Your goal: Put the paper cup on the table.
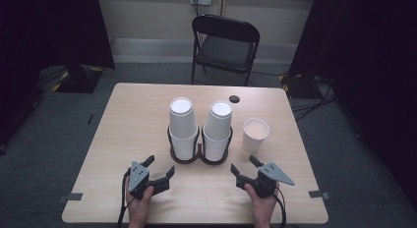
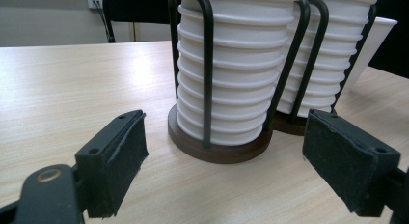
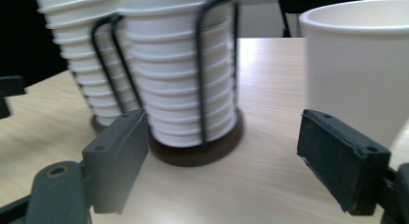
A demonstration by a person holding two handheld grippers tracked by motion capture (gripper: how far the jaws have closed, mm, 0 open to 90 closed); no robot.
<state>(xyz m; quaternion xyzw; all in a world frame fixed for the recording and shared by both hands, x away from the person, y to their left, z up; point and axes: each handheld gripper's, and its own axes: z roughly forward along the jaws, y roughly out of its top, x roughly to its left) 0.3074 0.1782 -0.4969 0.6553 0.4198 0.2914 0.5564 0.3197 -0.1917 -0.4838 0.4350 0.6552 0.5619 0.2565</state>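
Note:
Two stacks of white paper cups stand upside down in a black wire holder with dark round bases [image 1: 199,158] at mid-table: a left stack [image 1: 183,125] and a right stack [image 1: 218,127]. A single white cup [image 1: 255,134] stands upright just right of the holder. My left gripper [image 1: 160,165] is open on the table in front of the left stack [image 2: 231,74], with nothing between its jaws. My right gripper [image 1: 243,163] is open too, in front of the right stack [image 3: 178,74], with the single cup [image 3: 357,64] beyond its right jaw and nothing held.
The wooden table [image 1: 133,115] has a small dark round spot [image 1: 234,99] near its far edge. A black folding chair [image 1: 223,46] stands behind the table. Dark curtains hang at both sides of the room.

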